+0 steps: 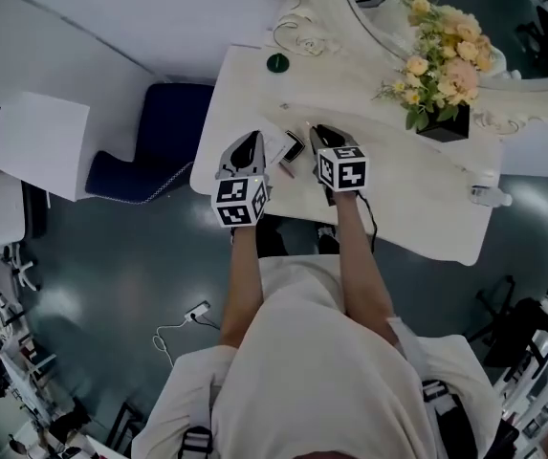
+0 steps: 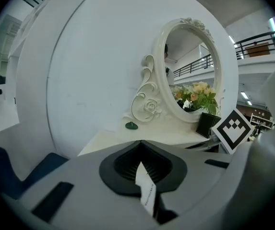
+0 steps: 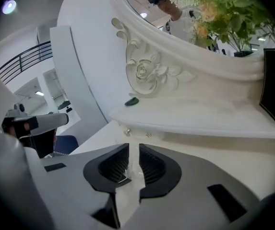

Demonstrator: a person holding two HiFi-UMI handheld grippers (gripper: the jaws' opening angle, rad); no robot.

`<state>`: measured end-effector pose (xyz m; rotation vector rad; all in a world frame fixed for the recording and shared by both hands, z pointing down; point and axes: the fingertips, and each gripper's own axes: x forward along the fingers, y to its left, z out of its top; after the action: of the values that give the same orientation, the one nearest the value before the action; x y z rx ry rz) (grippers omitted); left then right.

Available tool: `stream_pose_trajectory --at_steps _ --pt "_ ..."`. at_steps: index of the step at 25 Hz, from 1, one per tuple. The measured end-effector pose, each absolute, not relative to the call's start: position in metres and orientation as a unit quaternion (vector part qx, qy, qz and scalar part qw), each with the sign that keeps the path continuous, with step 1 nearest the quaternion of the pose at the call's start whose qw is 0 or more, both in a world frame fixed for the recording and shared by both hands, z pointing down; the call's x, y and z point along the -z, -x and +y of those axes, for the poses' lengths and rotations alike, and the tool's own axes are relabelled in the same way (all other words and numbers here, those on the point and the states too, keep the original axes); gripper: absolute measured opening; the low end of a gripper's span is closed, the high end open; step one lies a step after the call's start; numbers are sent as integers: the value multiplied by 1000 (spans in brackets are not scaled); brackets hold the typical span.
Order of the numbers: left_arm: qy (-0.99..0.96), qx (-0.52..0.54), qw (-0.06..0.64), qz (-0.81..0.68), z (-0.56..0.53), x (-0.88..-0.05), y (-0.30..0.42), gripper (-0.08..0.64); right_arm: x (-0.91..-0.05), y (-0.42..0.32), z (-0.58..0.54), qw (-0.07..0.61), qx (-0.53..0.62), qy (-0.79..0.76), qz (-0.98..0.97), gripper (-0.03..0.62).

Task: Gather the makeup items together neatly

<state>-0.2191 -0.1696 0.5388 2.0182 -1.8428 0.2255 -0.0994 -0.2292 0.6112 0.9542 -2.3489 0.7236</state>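
Left tool [image 2: 139,145] clenched on a thin white printed card [image 2: 147,185], over the surface's [image 1: 417,199] front-left part. Right tool [image 3: 133,147] released, jaws slightly apart, a small clear scrap [image 3: 129,172] between them. 1 dark flat case [image 1: 294,145] lies between my 2 tools.
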Motion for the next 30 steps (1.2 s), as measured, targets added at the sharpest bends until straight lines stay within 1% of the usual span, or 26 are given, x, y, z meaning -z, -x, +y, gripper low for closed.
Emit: stream_pose_trajectory --at_steps 1,3,5,7,11,14,20,25,30 --pt "-726 -82 200 -653 -174 -541 221 14 -616 102 -229 252 -270 -352 -860 112" --pt "-733 -84 203 -644 -183 -546 225 14 -625 103 -233 253 -279 -361 -853 117" --pt "-739 -86 206 -635 -191 -551 227 14 -632 102 -238 253 -289 -373 -844 137" --pt "-745 -88 210 -627 -197 -556 228 14 -640 101 -241 254 -302 -381 -836 180" --pt "-754 -94 214 -614 -206 -564 233 14 -654 103 -244 256 -323 -390 -823 216" --pt "-758 -98 217 -607 -211 -569 237 14 -662 107 -243 265 -327 -391 -818 229" --pt "-764 -108 221 -596 -217 -576 237 14 -677 110 -240 287 -328 -396 -808 218" --pt "-774 -115 220 -582 -222 -578 229 14 -676 106 -244 289 -318 -410 -805 147" --pt "-785 -121 218 -567 -227 -572 214 14 -666 94 -245 275 -319 -425 -801 132"
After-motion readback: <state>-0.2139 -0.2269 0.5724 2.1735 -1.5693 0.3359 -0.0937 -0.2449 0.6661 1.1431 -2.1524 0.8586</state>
